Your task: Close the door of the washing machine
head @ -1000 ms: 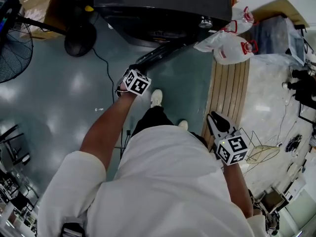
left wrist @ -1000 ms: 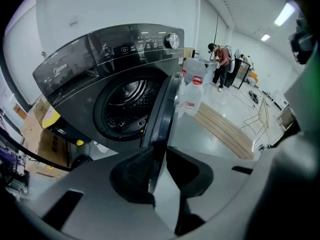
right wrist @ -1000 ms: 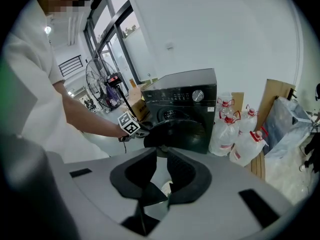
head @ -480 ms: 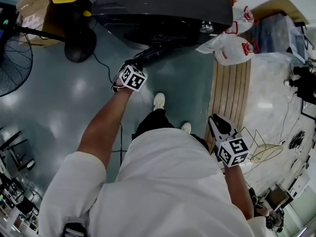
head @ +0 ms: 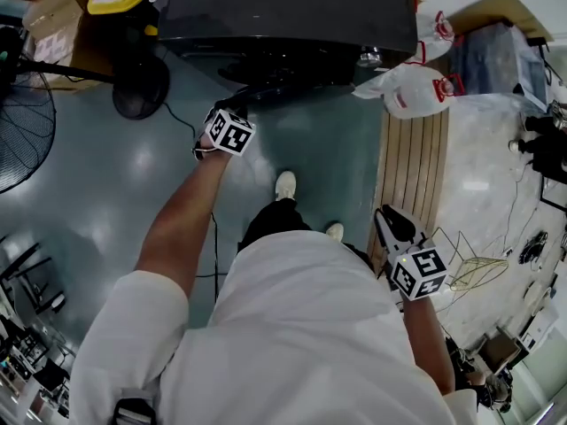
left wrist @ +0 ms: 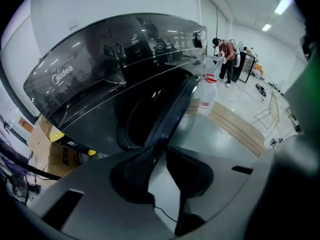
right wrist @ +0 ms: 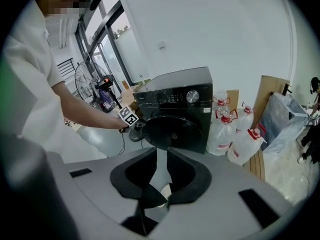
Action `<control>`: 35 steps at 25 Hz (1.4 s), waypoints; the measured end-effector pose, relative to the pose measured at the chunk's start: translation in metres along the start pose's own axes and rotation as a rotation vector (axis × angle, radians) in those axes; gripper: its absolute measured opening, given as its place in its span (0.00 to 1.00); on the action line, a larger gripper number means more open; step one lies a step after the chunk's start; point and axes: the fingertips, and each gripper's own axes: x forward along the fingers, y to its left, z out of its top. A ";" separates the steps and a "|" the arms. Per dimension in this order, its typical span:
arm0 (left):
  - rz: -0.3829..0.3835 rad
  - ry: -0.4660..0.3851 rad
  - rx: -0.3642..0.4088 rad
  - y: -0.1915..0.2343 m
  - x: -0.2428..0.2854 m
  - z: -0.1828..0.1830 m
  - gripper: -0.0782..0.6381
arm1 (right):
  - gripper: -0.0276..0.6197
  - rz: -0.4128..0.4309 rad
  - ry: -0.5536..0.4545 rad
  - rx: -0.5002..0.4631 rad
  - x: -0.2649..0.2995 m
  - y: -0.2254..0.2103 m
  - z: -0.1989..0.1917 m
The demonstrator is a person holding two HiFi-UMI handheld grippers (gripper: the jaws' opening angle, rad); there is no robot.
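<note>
The black front-loading washing machine stands at the top of the head view. Its round door hangs only slightly ajar, close to the machine's front. My left gripper is at the door's free edge, arm stretched forward. In the left gripper view the door runs edge-on down to the left gripper, whose jaws stand nearly together with the rim against the left jaw's tip. My right gripper hangs by my right side, away from the machine. The right gripper is shut and holds nothing; the door shows ahead of it.
Clear water jugs with red handles sit right of the machine beside a wooden slat platform. A standing fan and its round base are on the left. A cable trails across the grey floor. My shoes are below the door.
My left gripper has moved forward and left toward the machine, and the door has swung with it from well open to nearly against the front. The right gripper has stayed put.
</note>
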 end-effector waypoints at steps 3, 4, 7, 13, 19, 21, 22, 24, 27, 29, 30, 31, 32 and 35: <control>0.012 -0.005 -0.003 0.010 0.004 0.006 0.23 | 0.15 -0.008 -0.001 0.005 0.001 -0.004 0.004; 0.016 -0.008 -0.002 0.013 0.005 0.008 0.23 | 0.15 -0.011 -0.002 0.006 0.002 -0.005 0.006; 0.023 -0.014 0.003 0.022 0.009 0.014 0.22 | 0.15 -0.017 0.000 0.009 0.005 -0.006 0.007; 0.028 -0.022 0.021 0.037 0.018 0.025 0.22 | 0.15 -0.031 0.010 0.010 0.008 -0.011 0.012; 0.035 -0.027 0.032 0.049 0.026 0.035 0.22 | 0.15 -0.041 0.017 0.010 0.011 -0.015 0.015; 0.035 -0.028 0.029 0.053 0.028 0.038 0.22 | 0.15 -0.042 0.020 0.010 0.014 -0.016 0.016; 0.034 -0.029 0.028 0.055 0.029 0.040 0.22 | 0.15 -0.043 0.021 0.010 0.015 -0.015 0.016; 0.034 -0.030 0.029 0.059 0.030 0.043 0.22 | 0.15 -0.044 0.023 0.012 0.016 -0.015 0.017; 0.037 -0.031 0.031 0.062 0.031 0.045 0.22 | 0.15 -0.047 0.026 0.014 0.018 -0.015 0.017; 0.037 -0.031 0.034 0.063 0.032 0.046 0.22 | 0.15 -0.051 0.023 0.017 0.018 -0.017 0.019; 0.037 -0.029 0.036 0.063 0.032 0.046 0.22 | 0.15 -0.054 0.022 0.019 0.017 -0.018 0.019; 0.036 -0.026 0.035 0.063 0.033 0.046 0.22 | 0.14 -0.056 0.022 0.021 0.016 -0.019 0.019; 0.034 -0.024 0.032 0.063 0.033 0.046 0.22 | 0.14 -0.058 0.022 0.024 0.016 -0.021 0.020; 0.033 -0.018 0.023 0.063 0.033 0.047 0.23 | 0.14 -0.062 0.023 0.032 0.014 -0.026 0.019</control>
